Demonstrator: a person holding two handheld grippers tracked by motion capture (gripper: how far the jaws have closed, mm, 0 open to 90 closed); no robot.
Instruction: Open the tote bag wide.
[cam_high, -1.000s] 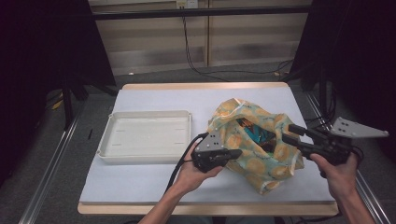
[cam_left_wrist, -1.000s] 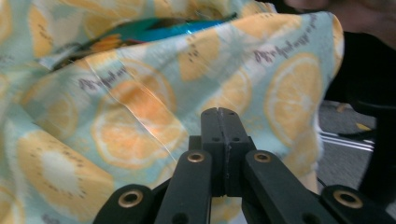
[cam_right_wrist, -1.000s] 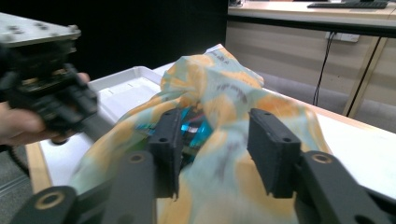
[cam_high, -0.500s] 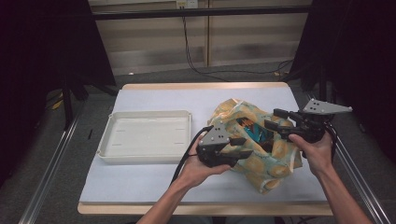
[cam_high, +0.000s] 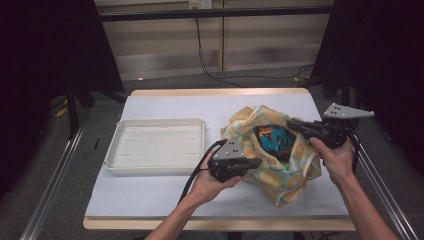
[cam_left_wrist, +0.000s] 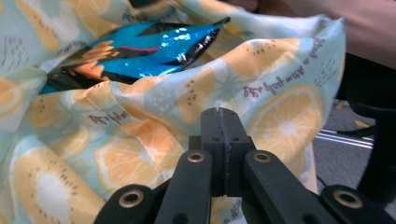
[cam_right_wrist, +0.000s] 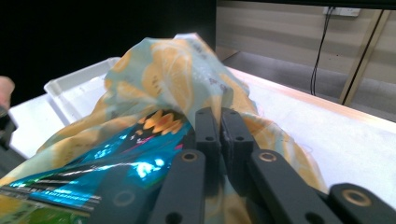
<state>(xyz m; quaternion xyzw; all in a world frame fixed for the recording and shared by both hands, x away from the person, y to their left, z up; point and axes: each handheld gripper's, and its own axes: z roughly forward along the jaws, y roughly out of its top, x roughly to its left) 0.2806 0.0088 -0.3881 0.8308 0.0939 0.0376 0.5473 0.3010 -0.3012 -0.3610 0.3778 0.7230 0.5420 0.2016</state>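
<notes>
Two forearms entering from the bottom edge of the high view, angled forward and slightly toward each other. Left hand wrapped around the left gripper, body roughly level, pointing rightward; black cable looping back from it along the left forearm. Fingers pressed flat together in the left gripper view, having just opened and closed again, with no cloth seen between the pads. Right hand clasped around the right gripper, held a little higher, pointing leftward, grey three-cornered plate on top. Its fingers drawn nearly together, having just been closing, a thin slit left between them; whether anything is pinched there cannot be told.
</notes>
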